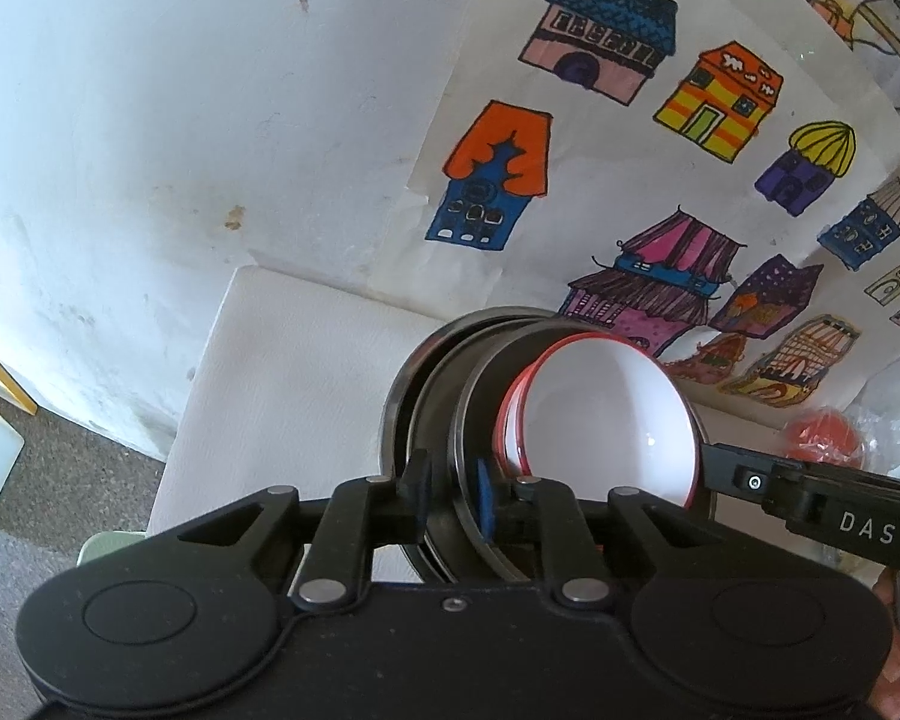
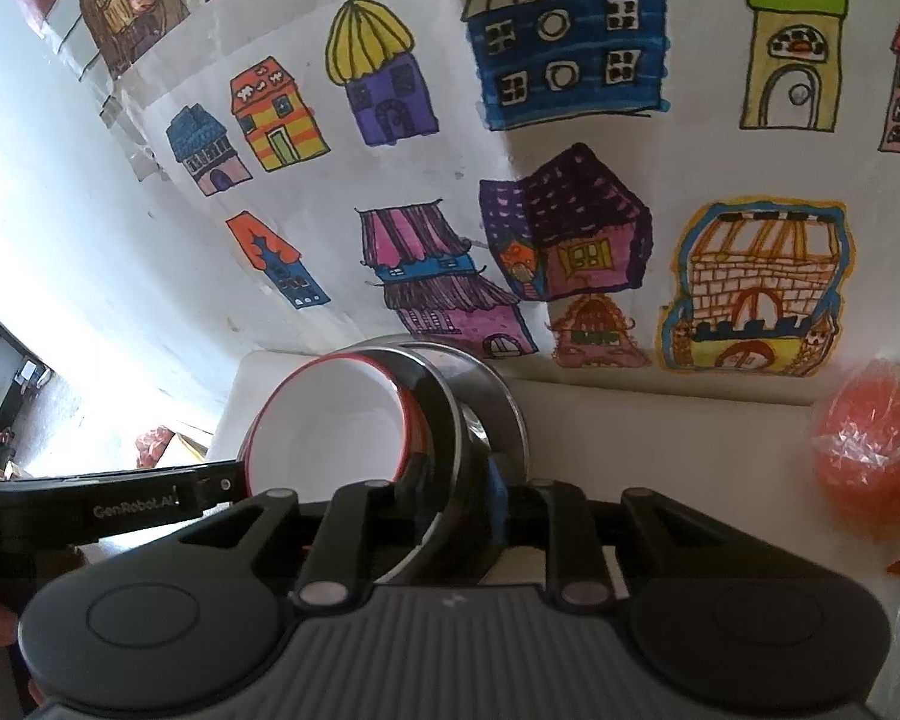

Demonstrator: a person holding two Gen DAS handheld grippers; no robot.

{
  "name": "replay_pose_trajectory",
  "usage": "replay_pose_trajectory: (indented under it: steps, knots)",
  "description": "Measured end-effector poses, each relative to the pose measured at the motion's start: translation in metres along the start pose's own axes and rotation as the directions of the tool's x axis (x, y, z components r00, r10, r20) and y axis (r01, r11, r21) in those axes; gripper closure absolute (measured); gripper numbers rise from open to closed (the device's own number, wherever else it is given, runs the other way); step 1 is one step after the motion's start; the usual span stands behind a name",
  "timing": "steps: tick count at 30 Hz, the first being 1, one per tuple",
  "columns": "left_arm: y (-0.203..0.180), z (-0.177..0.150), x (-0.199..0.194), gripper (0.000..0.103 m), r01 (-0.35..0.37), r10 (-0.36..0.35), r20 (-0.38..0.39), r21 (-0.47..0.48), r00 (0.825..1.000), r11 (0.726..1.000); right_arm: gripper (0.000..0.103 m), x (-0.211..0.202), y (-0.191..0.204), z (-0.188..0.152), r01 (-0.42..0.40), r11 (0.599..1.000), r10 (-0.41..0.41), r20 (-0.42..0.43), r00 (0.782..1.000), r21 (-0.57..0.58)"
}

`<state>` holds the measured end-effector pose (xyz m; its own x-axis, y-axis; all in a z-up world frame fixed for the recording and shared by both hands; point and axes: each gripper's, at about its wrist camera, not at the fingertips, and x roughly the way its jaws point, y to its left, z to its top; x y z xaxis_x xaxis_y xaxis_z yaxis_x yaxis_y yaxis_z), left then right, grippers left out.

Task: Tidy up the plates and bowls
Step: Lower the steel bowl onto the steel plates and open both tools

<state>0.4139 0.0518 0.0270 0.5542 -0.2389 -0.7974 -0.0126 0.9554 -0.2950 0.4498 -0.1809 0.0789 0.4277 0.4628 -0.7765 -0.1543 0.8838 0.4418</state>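
A stack of metal bowls (image 1: pixel 438 372) holds white red-rimmed bowls (image 1: pixel 606 408) inside; the whole stack is tilted on edge above a white surface (image 1: pixel 294 348). My left gripper (image 1: pixel 453 498) is shut on the stack's metal rim from the left. My right gripper (image 2: pixel 456 504) is shut on the metal rim (image 2: pixel 450 414) of the same stack from the other side; the white bowl (image 2: pixel 330 420) faces left there. Each gripper's finger shows in the other's view, the right (image 1: pixel 750 483) and the left (image 2: pixel 210 486).
A paper with coloured house drawings (image 1: pixel 660 138) hangs on the white wall (image 1: pixel 180 120) behind. A red mesh-wrapped ball (image 2: pixel 870 450) lies at the right on the beige tabletop (image 2: pixel 660 438). Grey floor (image 1: pixel 60 468) lies to the left.
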Motion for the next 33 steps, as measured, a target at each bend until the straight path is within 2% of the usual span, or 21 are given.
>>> replay_pose_trajectory:
  steps: [3, 8, 12, 14, 18, 20, 22, 23, 33]
  knots:
    - [0.0, 0.0, -0.004, 0.084, -0.008, 0.008, 0.018, 0.004, 1.0, 1.0, 0.072, -0.002, -0.001, 0.0, 0.006, 1.0, -0.006, 0.008, 1.0, 0.0]
    - [0.001, -0.003, -0.009, 0.071, -0.016, 0.016, 0.04, 0.009, 0.999, 1.0, 0.061, -0.009, -0.004, -0.004, 0.008, 1.0, -0.009, 0.029, 1.0, 0.006]
    - [0.003, -0.008, -0.015, 0.065, -0.021, 0.02, 0.061, 0.014, 0.998, 1.0, 0.053, -0.017, -0.003, -0.01, 0.013, 1.0, -0.013, 0.046, 0.999, -0.006]
    - [0.004, -0.012, -0.019, 0.058, -0.021, 0.02, 0.074, 0.018, 0.997, 1.0, 0.049, -0.02, -0.002, -0.013, 0.016, 1.0, -0.015, 0.054, 0.998, -0.012]
    - [0.002, -0.02, -0.028, 0.052, -0.029, 0.026, 0.104, 0.034, 0.994, 0.999, 0.042, -0.032, 0.0, -0.023, 0.015, 1.0, -0.013, 0.078, 0.997, -0.018]
    - [0.001, -0.024, -0.032, 0.04, -0.023, 0.018, 0.12, 0.039, 0.993, 0.999, 0.037, -0.037, 0.001, -0.027, 0.02, 0.999, -0.017, 0.096, 0.995, -0.026]
    - [-0.001, -0.029, -0.037, 0.038, -0.021, 0.015, 0.136, 0.045, 0.991, 0.999, 0.035, -0.042, 0.003, -0.031, 0.025, 0.999, -0.021, 0.113, 0.993, -0.033]
    - [-0.002, -0.031, -0.039, 0.038, -0.026, 0.021, 0.116, 0.04, 0.993, 0.999, 0.034, -0.044, 0.003, -0.033, 0.023, 0.999, -0.019, 0.121, 0.992, -0.032]
    - [-0.01, -0.049, -0.064, 0.023, -0.026, 0.016, 0.197, 0.048, 0.98, 0.998, 0.022, -0.07, 0.006, -0.053, 0.023, 0.999, -0.017, 0.19, 0.982, -0.033]
